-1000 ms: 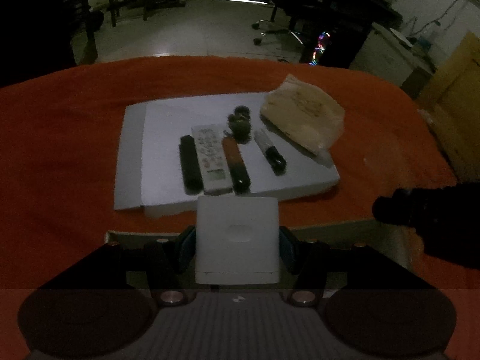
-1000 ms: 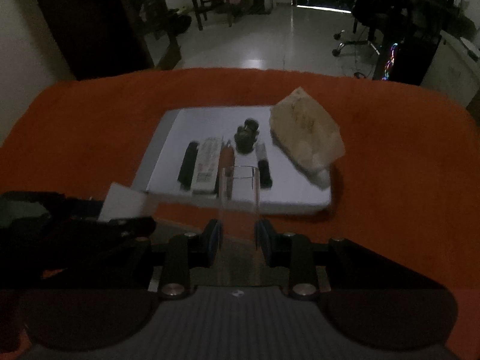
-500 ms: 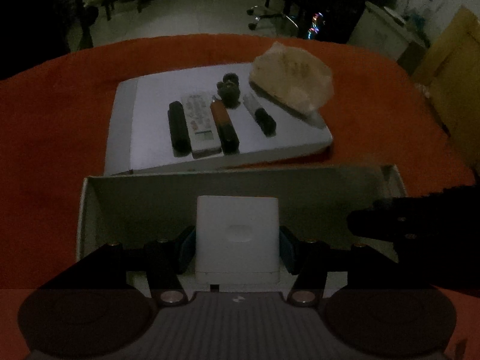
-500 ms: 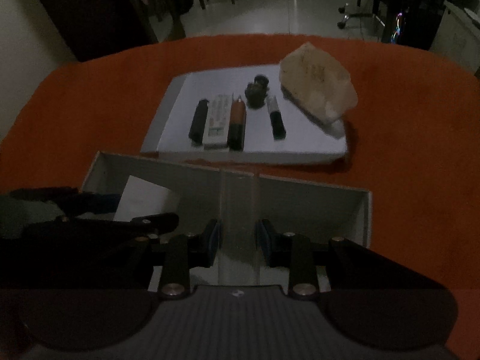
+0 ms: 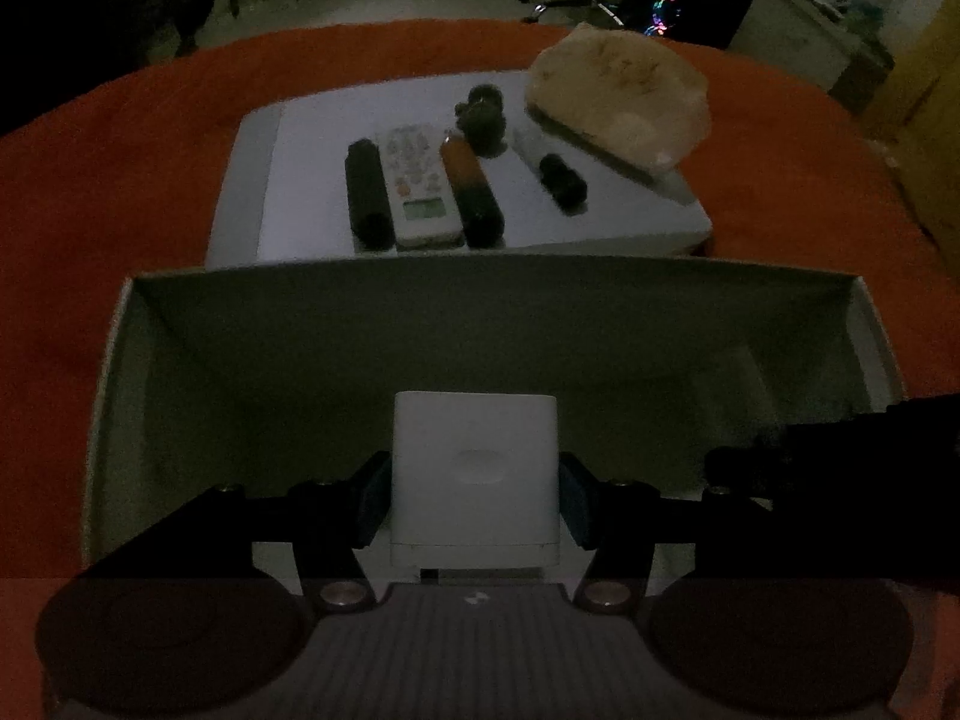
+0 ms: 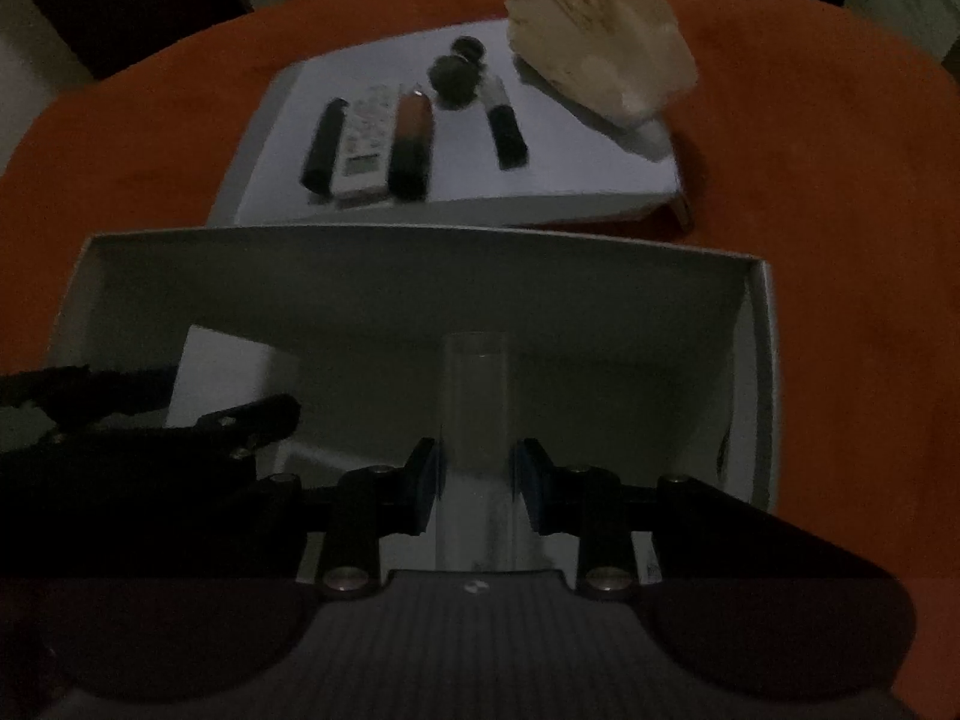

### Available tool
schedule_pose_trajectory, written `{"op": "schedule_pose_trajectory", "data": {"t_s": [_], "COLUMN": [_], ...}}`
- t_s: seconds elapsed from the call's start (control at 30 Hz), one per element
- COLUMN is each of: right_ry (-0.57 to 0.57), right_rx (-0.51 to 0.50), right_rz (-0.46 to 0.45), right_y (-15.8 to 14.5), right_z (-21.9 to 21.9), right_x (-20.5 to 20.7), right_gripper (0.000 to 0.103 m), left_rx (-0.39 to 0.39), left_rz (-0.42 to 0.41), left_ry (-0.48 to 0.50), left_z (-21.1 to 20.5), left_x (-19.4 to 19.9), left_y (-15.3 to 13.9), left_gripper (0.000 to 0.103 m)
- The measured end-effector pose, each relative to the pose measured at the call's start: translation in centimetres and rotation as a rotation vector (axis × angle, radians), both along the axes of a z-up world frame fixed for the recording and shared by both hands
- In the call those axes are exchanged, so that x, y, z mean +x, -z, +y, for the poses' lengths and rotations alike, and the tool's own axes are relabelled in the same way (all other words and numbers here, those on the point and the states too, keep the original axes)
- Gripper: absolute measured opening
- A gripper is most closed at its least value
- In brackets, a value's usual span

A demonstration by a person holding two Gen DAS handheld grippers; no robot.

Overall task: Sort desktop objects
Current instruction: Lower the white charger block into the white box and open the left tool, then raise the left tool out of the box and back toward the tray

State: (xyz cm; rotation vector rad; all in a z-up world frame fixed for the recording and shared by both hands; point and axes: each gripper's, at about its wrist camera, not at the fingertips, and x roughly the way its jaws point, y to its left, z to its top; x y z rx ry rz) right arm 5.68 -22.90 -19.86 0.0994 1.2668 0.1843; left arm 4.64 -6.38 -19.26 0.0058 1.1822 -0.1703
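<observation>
Left gripper [image 5: 474, 495]: jaws closed on a white rounded-square plastic box [image 5: 474, 477], blue pads pressed against its two sides; held over the left part of the tray.
Grey open cardboard tray [image 5: 480, 312]: sits on the orange tablecloth [image 5: 120, 180] nearest the viewer; both grippers hang over its interior.
Right gripper [image 6: 474, 477]: jaws clamped on a clear upright glass tube [image 6: 475, 402], over the tray's middle; the white box shows at its 9 o'clock.
White flat board [image 5: 300, 192]: lies just beyond the tray's far wall, at 12 o'clock.
Row on board, left to right: black cylinder [image 5: 366, 192]; white remote control with a small screen [image 5: 418, 183]; brown-and-black tube [image 5: 471, 189]; these three lie side by side, close together.
Dark lumpy object [image 5: 480, 117]: at 12 o'clock of the brown tube; identity cannot be told.
Clear-and-black marker [image 5: 552, 171]: angled, at 3 o'clock of the brown tube, apart from it.
Crumpled tan paper bag [image 5: 618, 99]: on the board's far right corner, overhanging its edge.
</observation>
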Motion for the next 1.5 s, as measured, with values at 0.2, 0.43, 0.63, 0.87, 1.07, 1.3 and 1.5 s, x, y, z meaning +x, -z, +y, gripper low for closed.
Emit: {"op": "schedule_pose_trajectory", "data": {"t_s": [0.2,0.43,0.63,0.87,1.07,1.3,1.5], "right_ry": [0.02,0.035,0.044,0.041,0.032,0.043,0.063], "right_rx": [-0.011,-0.025,-0.037,-0.053,-0.07,-0.067,-0.064], "right_rz": [0.05,0.075,0.078,0.08,0.089,0.092,0.108], "right_y": [2.4,4.5,5.1,5.7,6.7,6.8,6.6], "right_z": [0.1,0.0,0.0,0.3,0.5,0.4,0.0], "right_x": [0.9,1.9,2.2,2.6,2.7,2.6,2.5], "right_gripper": [0.032,0.032,0.032,0.032,0.032,0.033,0.034], "left_rx": [-0.024,-0.02,-0.009,0.005,0.027,0.048,0.074], "left_rz": [0.064,0.053,0.06,0.082,0.092,0.108,0.091], "left_ry": [-0.034,-0.039,-0.055,-0.047,-0.043,-0.038,-0.024], "left_z": [0.0,-0.1,0.1,-0.3,-0.7,-0.8,-1.0], "left_x": [1.3,2.7,3.6,3.9,4.1,4.1,4.1], "left_y": [2.6,3.3,4.0,4.9,5.9,7.2,6.8], "left_gripper": [0.052,0.052,0.052,0.052,0.052,0.052,0.055]}}
